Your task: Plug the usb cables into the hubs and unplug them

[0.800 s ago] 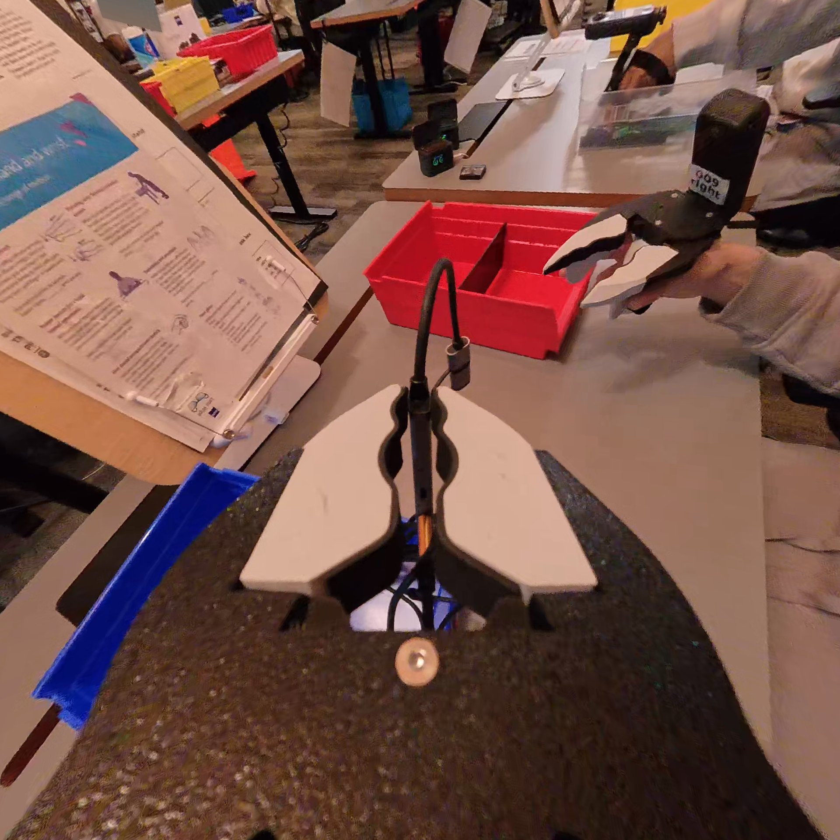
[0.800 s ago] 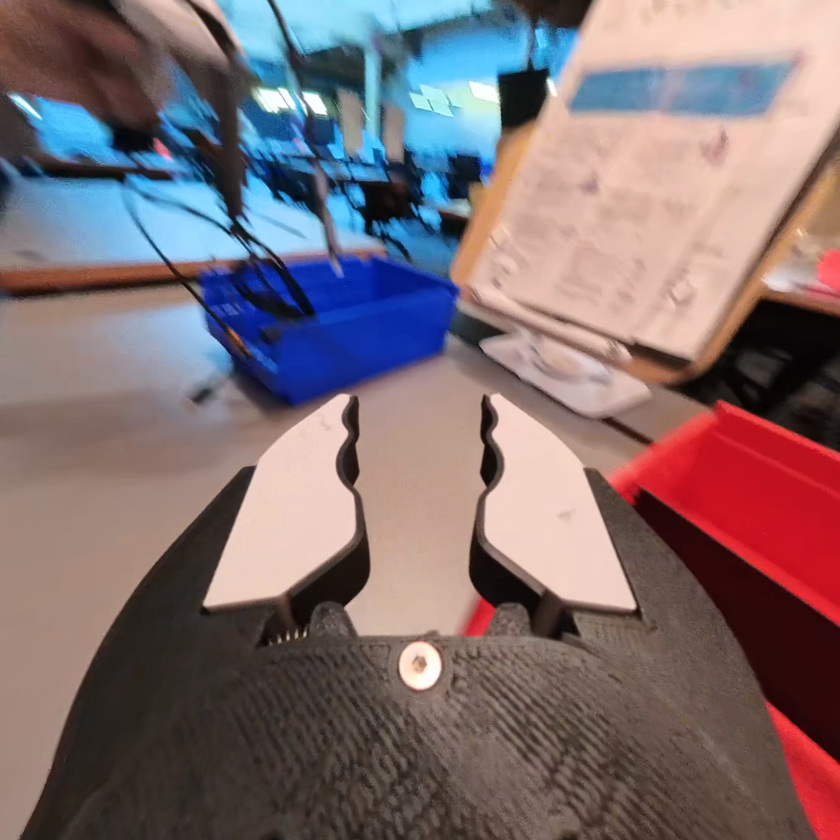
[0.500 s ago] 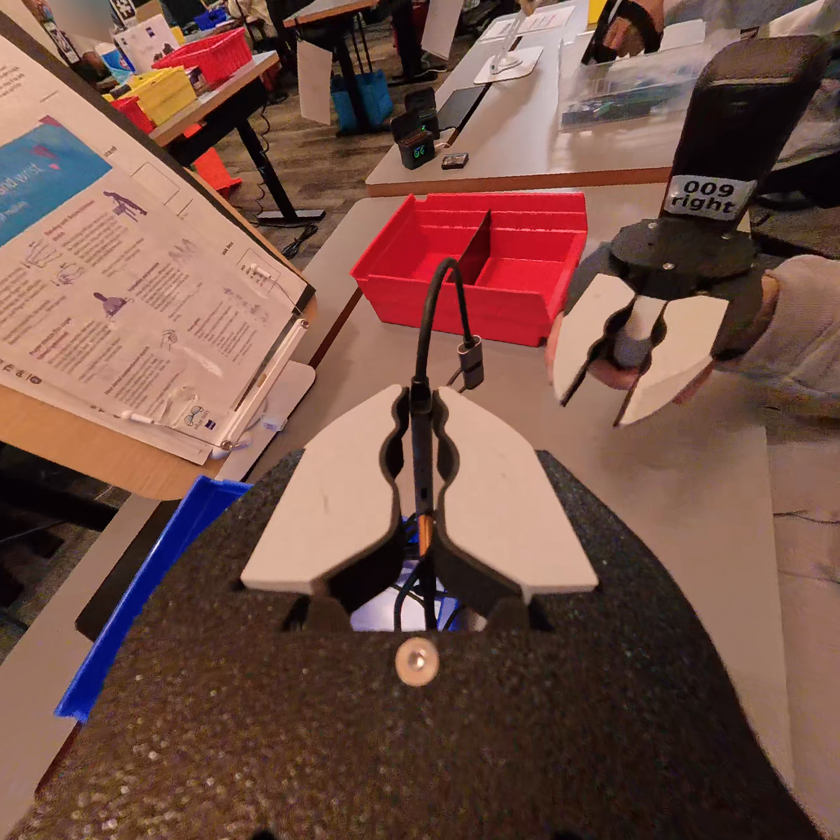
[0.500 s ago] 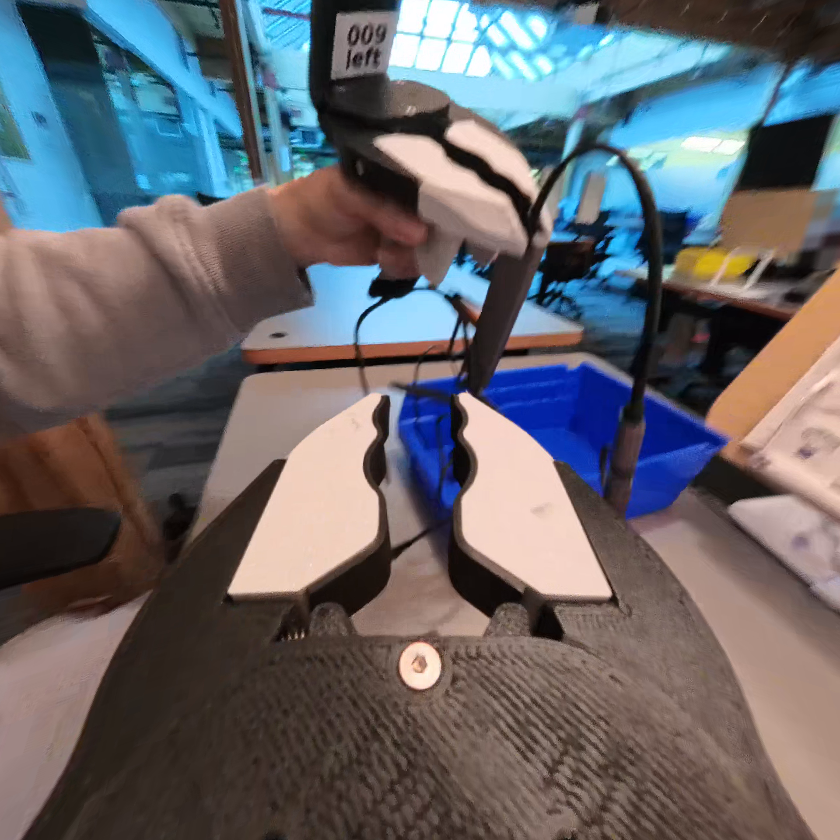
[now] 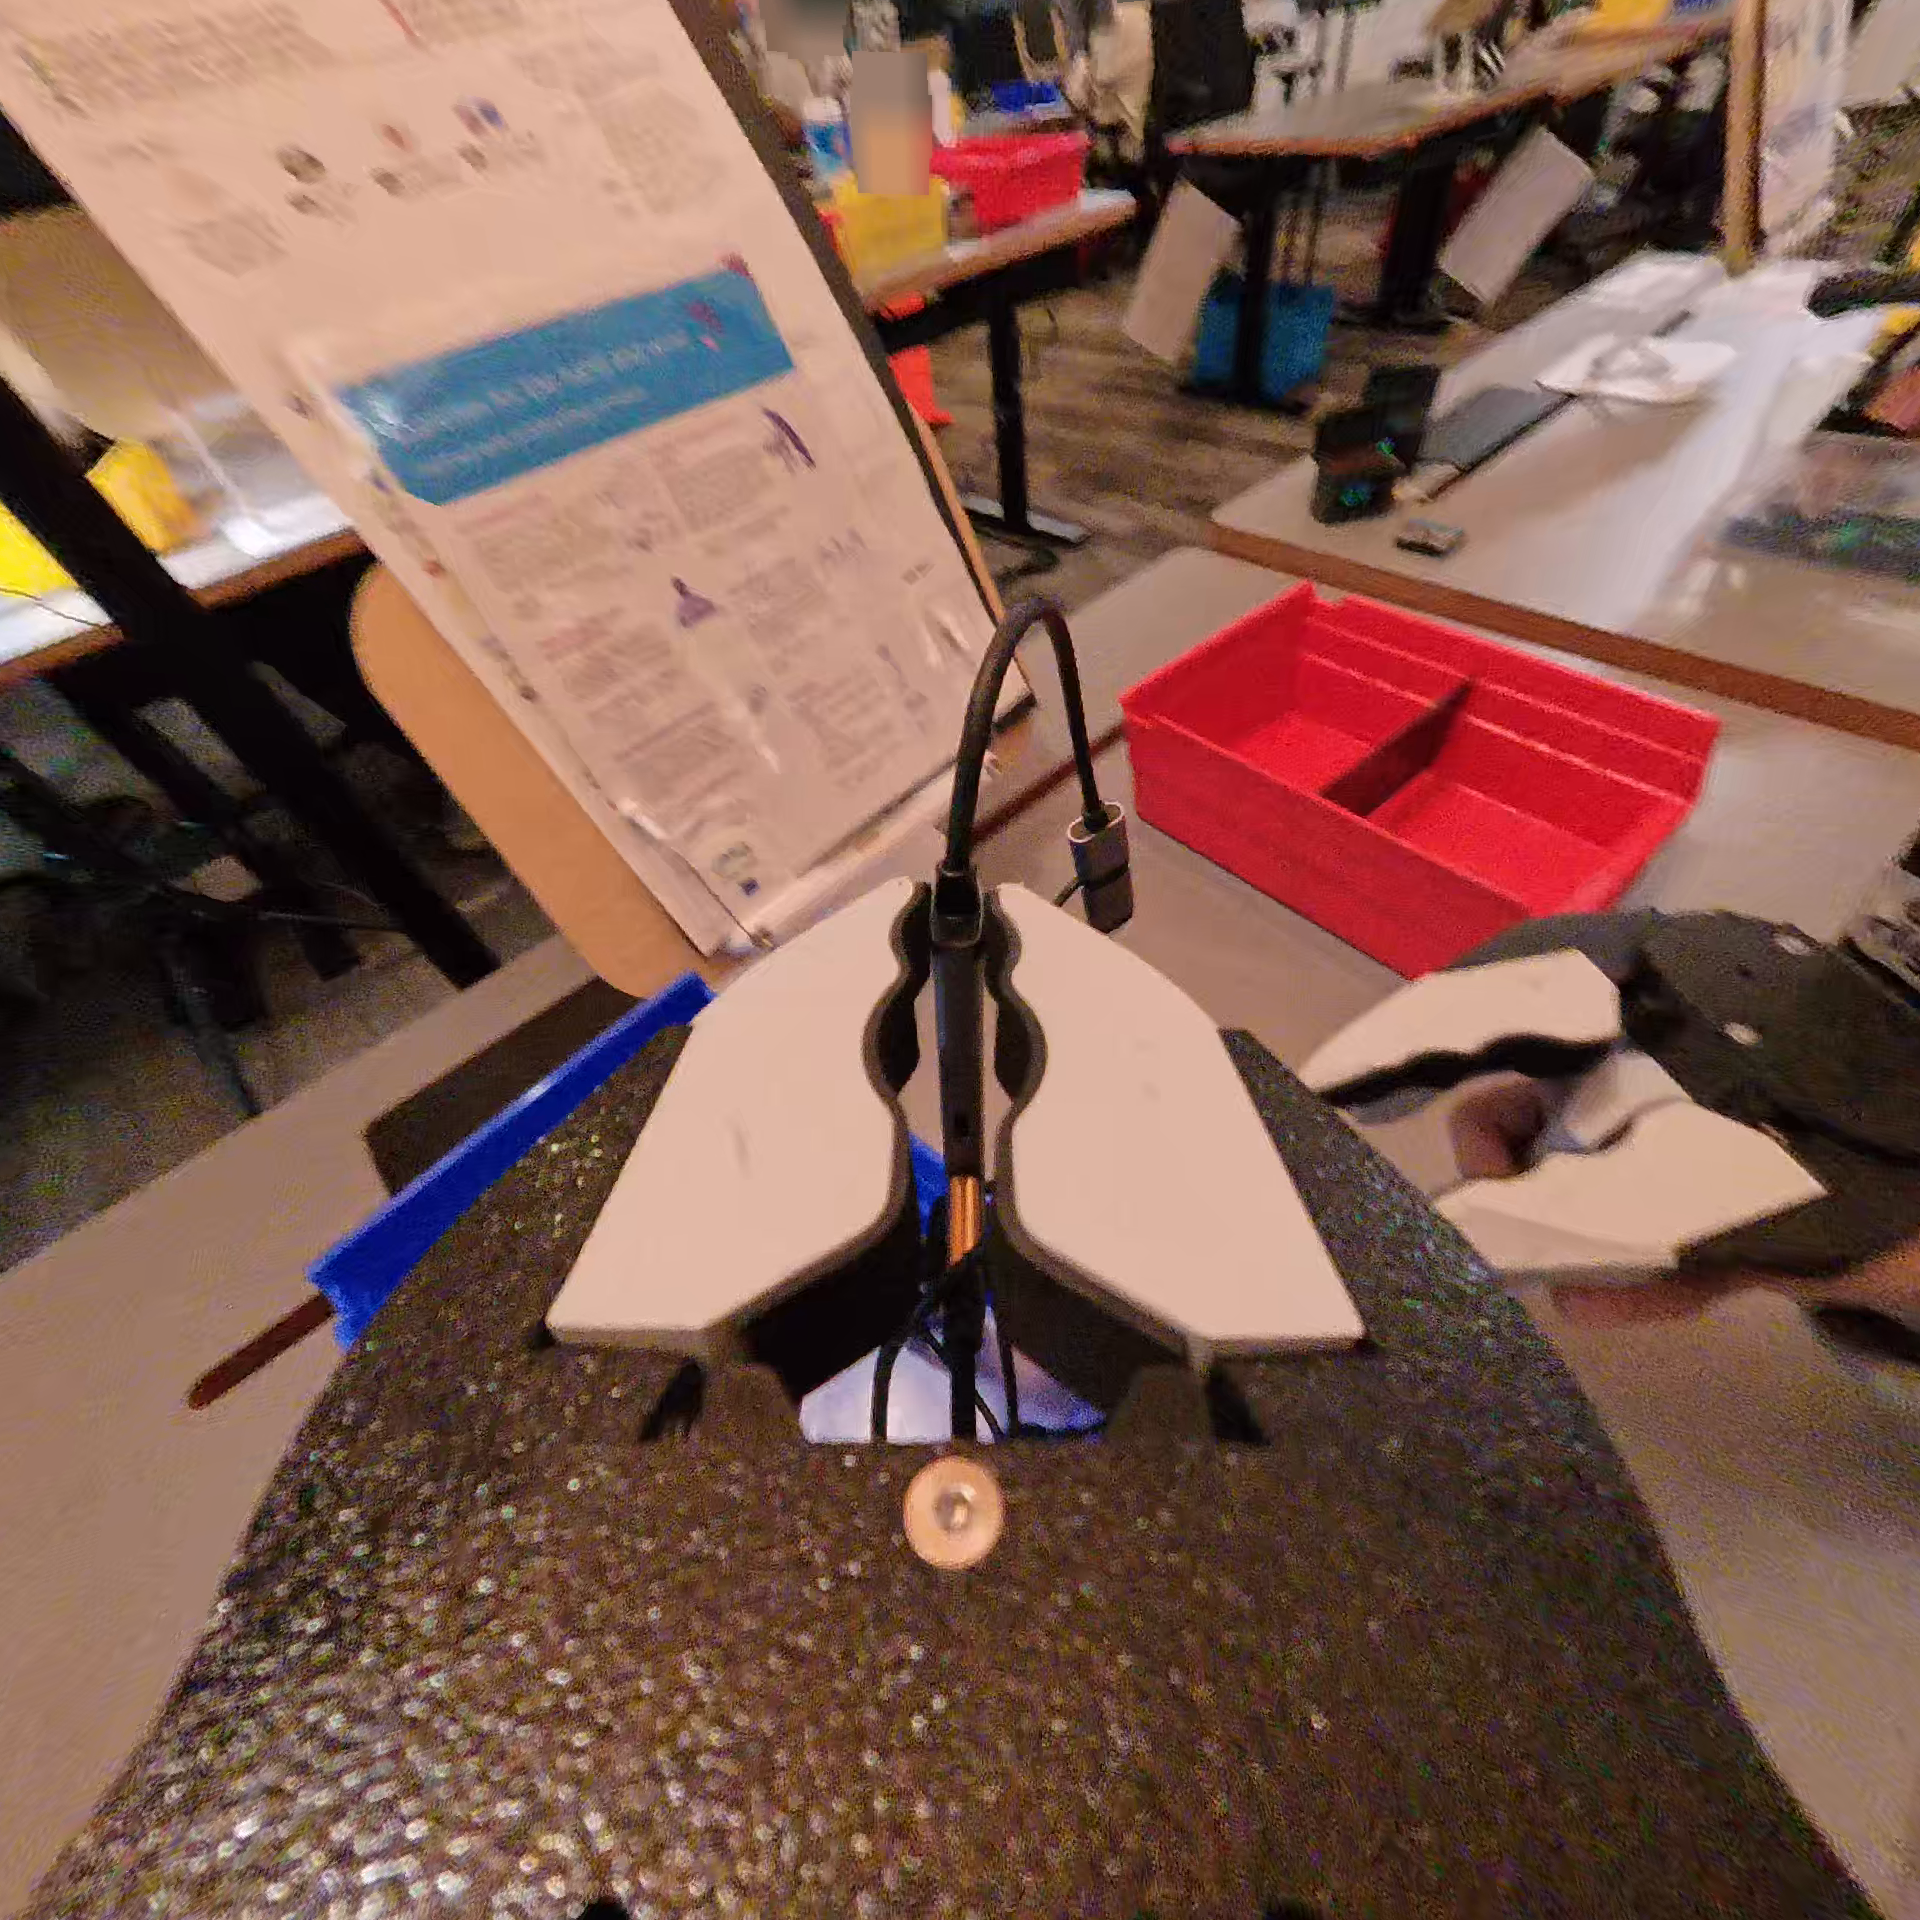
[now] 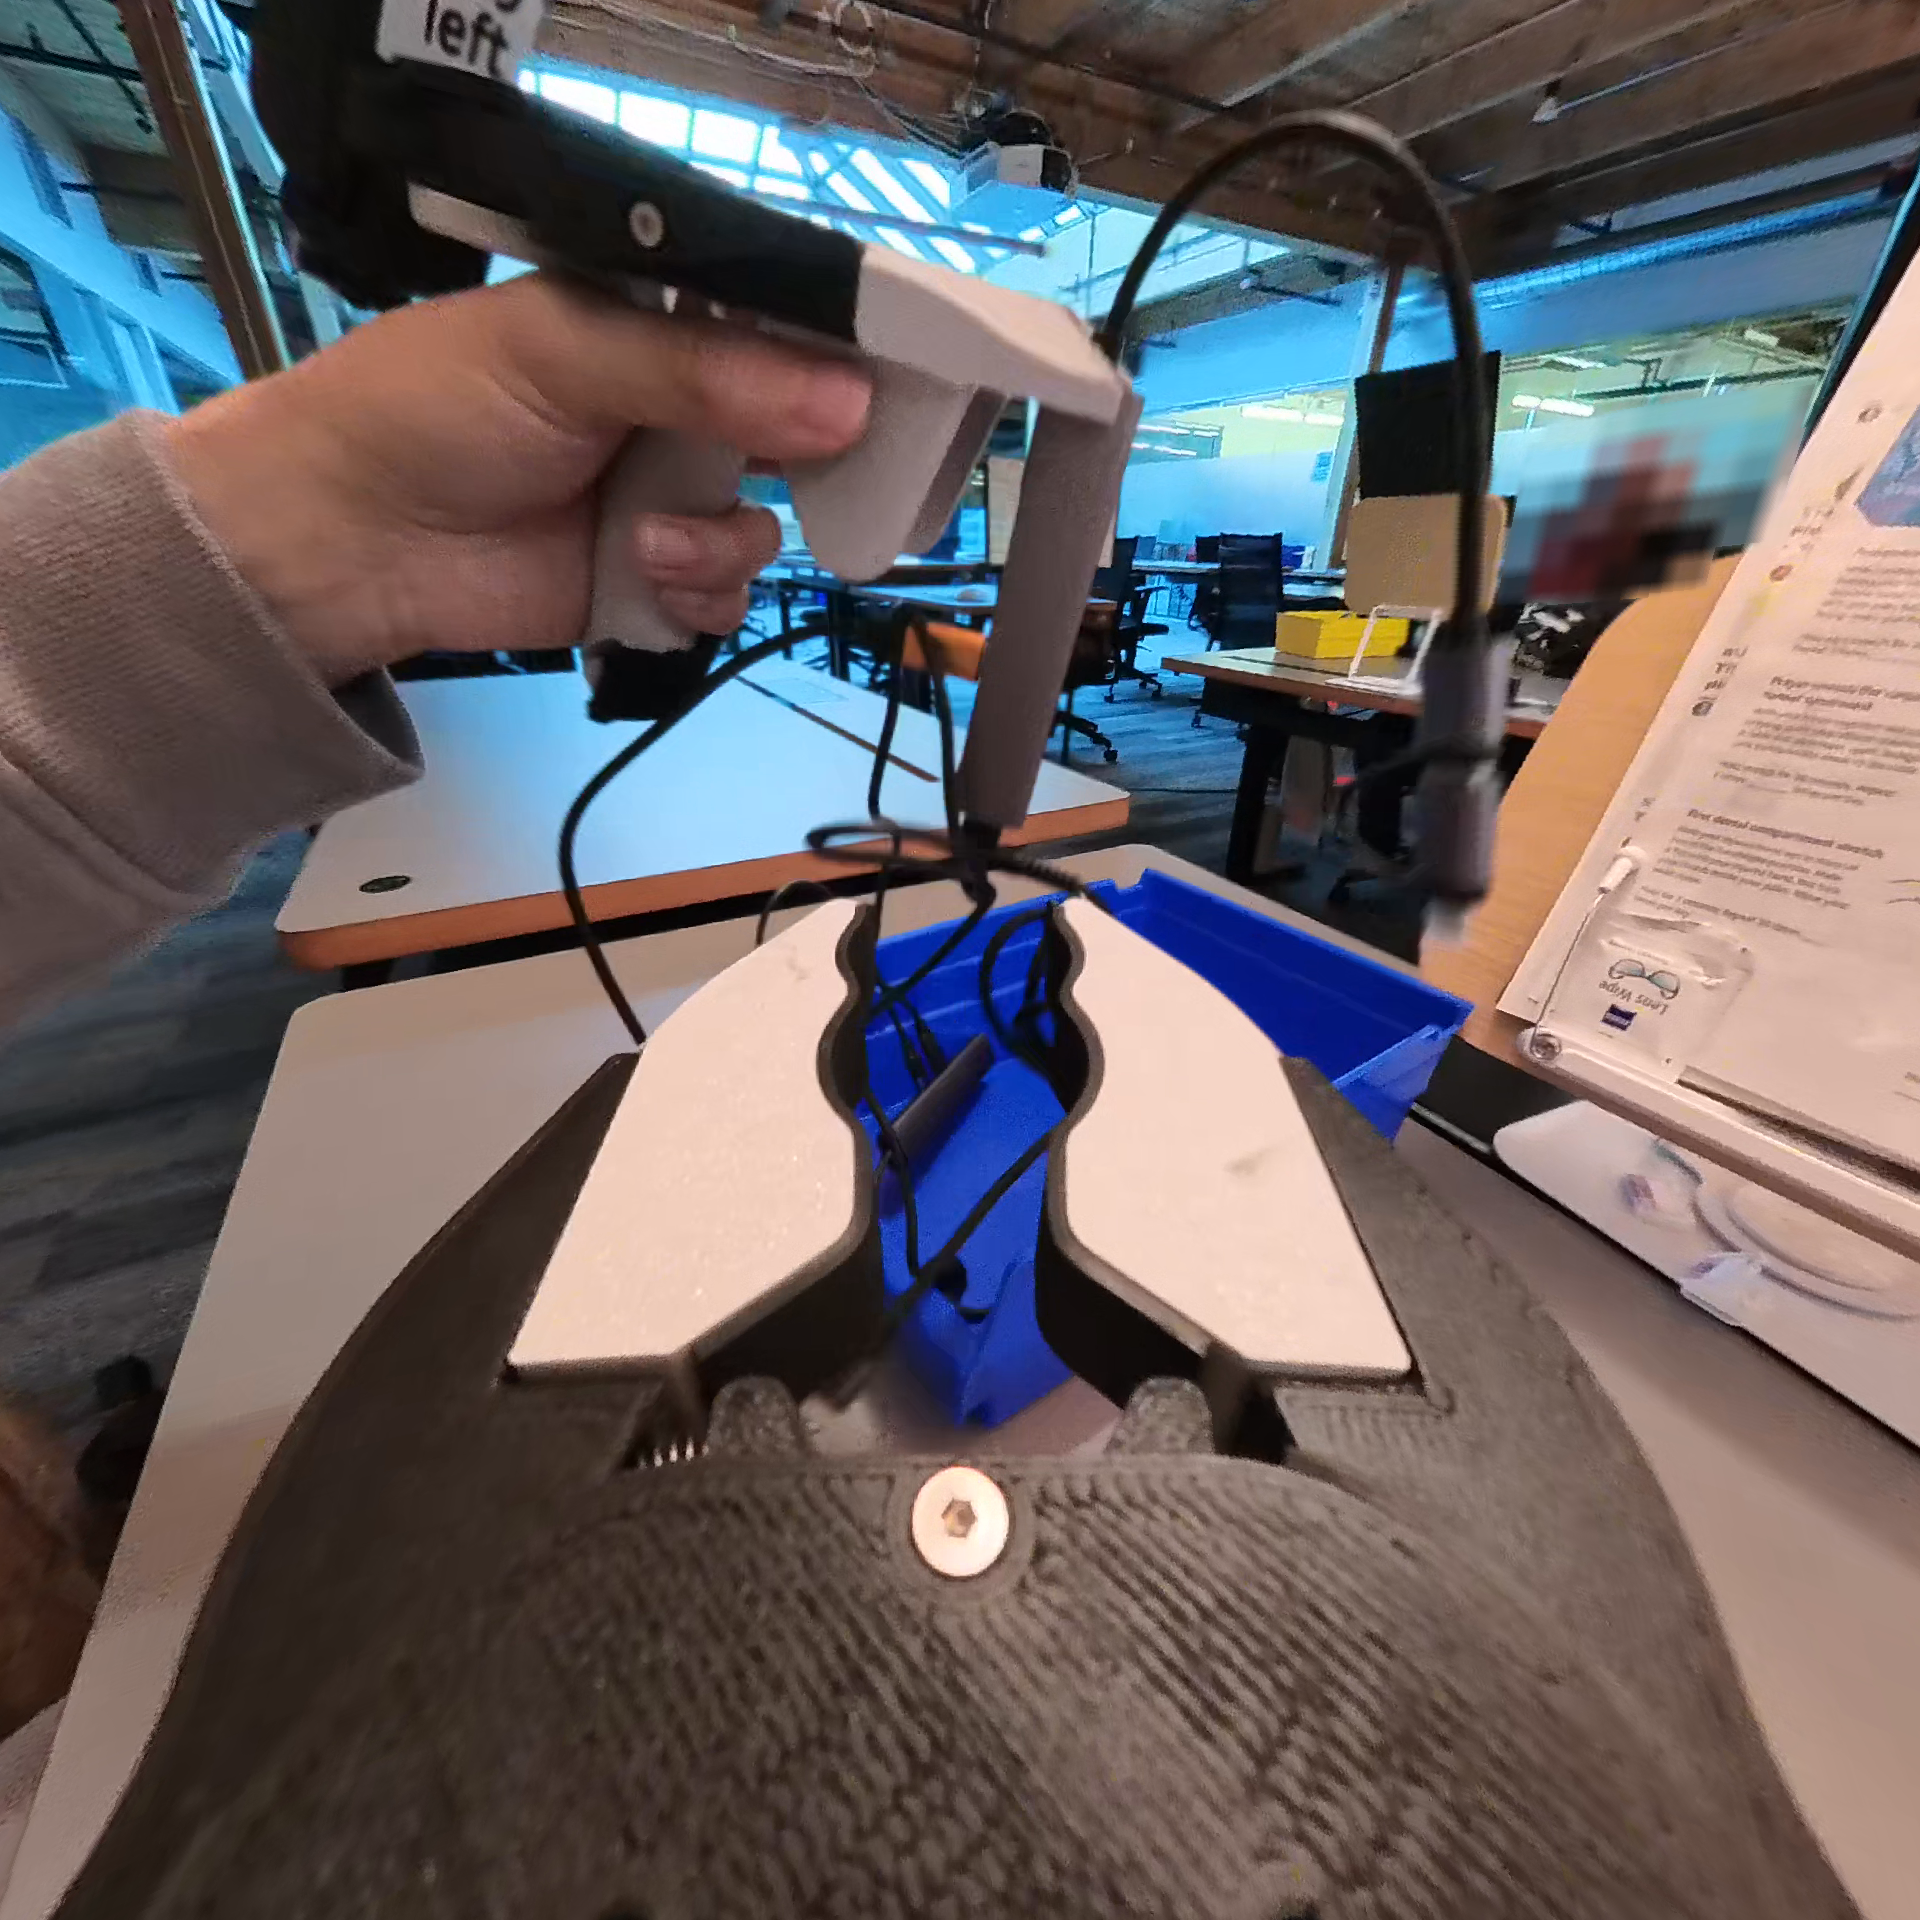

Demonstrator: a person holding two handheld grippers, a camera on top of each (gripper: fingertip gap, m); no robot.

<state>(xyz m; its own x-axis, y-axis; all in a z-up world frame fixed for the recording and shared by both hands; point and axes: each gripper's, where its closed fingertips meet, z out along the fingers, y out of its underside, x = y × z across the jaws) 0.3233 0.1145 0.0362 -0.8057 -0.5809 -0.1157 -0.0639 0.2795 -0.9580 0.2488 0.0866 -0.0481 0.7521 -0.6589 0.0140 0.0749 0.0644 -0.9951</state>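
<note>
My left gripper (image 5: 956, 904) is shut on a slim grey USB hub (image 5: 956, 1029) and holds it above the table. The hub's short black cable (image 5: 997, 675) arches up and over, ending in a free grey plug (image 5: 1101, 862). In the right wrist view the left gripper (image 6: 1112, 400) holds the hub (image 6: 1023, 623) hanging downward, with thin black cables (image 6: 914, 842) trailing from its lower end into the blue bin (image 6: 1299, 987). The plug (image 6: 1455, 748) dangles to the right. My right gripper (image 6: 956, 920) is open and empty, just below the hub, over the bin. It also shows in the left wrist view (image 5: 1382, 1132).
A red divided bin (image 5: 1351, 883) stands farther along the table. A tilted document stand with printed sheets (image 5: 623, 468) rises at the table's side, next to the blue bin (image 5: 499, 1153). Another dark hub (image 6: 940, 1101) lies in the blue bin among cables. The grippers' ends are close to 12 cm from one another.
My right gripper has swung from beside the red bin to close under the left gripper and the blue bin. The left gripper still holds the hub and has turned left.
</note>
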